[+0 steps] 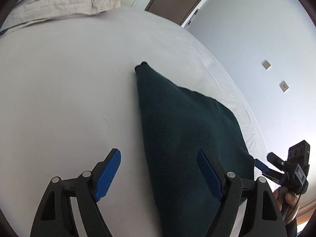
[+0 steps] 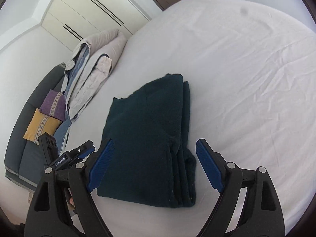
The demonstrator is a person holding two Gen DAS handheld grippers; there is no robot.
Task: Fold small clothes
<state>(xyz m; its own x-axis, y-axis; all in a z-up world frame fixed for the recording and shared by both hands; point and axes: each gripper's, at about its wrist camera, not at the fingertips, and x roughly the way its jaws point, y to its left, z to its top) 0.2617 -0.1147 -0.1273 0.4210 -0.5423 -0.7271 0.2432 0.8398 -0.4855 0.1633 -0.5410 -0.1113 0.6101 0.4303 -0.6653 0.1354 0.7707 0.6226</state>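
Note:
A dark green knit garment (image 2: 150, 138) lies folded in layers on the white bed (image 2: 246, 79). It also shows in the left wrist view (image 1: 183, 138), with a narrow cuffed end pointing away. My left gripper (image 1: 158, 169) is open and empty, hovering over the garment's left edge. My right gripper (image 2: 154, 162) is open and empty, just above the garment's near end. The right gripper appears at the right edge of the left wrist view (image 1: 262, 165). The left gripper appears at the left of the right wrist view (image 2: 83, 150).
A stack of folded grey and blue bedding (image 2: 88, 73) lies at the bed's far left edge, also seen in the left wrist view (image 1: 65, 2). A dark sofa (image 2: 19, 138) with a yellow cushion (image 2: 41, 126) and a purple cushion (image 2: 54, 105) stands beside the bed.

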